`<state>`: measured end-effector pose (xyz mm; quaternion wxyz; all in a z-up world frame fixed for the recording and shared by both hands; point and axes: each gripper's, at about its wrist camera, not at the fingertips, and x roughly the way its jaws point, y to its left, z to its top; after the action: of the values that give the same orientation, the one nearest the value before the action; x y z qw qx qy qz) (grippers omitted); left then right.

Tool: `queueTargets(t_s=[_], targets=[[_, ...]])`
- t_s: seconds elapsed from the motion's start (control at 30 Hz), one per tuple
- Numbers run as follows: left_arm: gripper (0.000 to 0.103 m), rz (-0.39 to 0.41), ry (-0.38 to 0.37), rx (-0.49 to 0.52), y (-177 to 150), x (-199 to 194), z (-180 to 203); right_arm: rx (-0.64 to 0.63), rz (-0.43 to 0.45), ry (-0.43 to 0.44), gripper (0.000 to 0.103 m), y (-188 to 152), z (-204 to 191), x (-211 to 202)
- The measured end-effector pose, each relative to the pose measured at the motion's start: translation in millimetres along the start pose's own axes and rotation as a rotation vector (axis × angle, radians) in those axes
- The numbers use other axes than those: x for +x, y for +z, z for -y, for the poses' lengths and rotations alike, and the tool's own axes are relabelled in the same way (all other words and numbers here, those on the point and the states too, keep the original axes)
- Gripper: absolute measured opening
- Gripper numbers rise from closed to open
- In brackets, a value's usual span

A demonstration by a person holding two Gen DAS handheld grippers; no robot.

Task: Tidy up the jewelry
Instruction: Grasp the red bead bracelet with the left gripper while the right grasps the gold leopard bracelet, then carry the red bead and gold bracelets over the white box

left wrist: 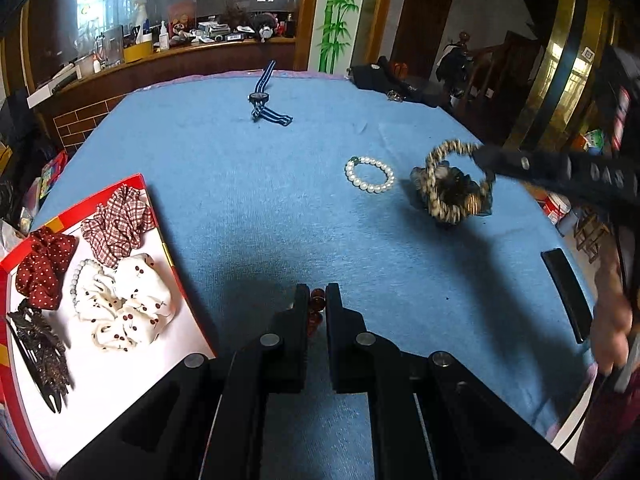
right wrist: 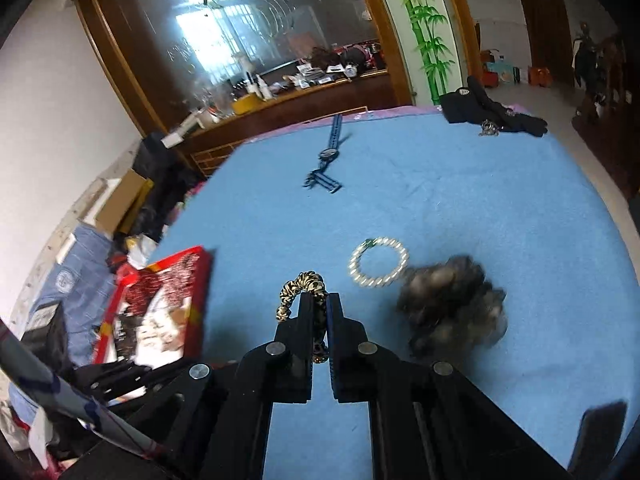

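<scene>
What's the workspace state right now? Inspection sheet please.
Surface: blue cloth covering the table.
Job's things: red box holding scrunchies, beads and a hair clip; pearl bracelet, striped watch and dark fluffy scrunchie on the cloth.
Clutter: black garment at the far edge; black phone.
Grippers: left gripper shut on amber beads; right gripper shut on leopard scrunchie, lifted.
Cables: nothing seen.
Surroundings: cluttered wooden counter, mirror.

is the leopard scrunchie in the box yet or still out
Out. The right gripper is shut on the scrunchie, holding it above the blue cloth, apart from the box.
</scene>
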<state>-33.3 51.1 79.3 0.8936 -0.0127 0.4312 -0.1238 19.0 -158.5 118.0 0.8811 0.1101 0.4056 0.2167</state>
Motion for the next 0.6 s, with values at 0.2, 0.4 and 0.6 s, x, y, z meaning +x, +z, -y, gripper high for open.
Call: queueTargets(t_s=[0.2, 0.4, 0.6], targets=[[0.007, 0.018, -0.018, -0.005, -5.0, -12.3, -1.9, 0.020, -0.002, -0.021, 0.007, -33.6, -9.2, -9.4], [0.007, 0.039, -0.021, -0.026, -4.7, -27.5, -7.9, 0.017, -0.008, -0.002, 0.007, -46.7, -18.9, -16.2], [0.007, 0.067, -0.021, -0.033, -4.3, -44.2, -12.1, -0.007, -0.003, 0.024, 0.007, -52.2, -32.9, -20.8]])
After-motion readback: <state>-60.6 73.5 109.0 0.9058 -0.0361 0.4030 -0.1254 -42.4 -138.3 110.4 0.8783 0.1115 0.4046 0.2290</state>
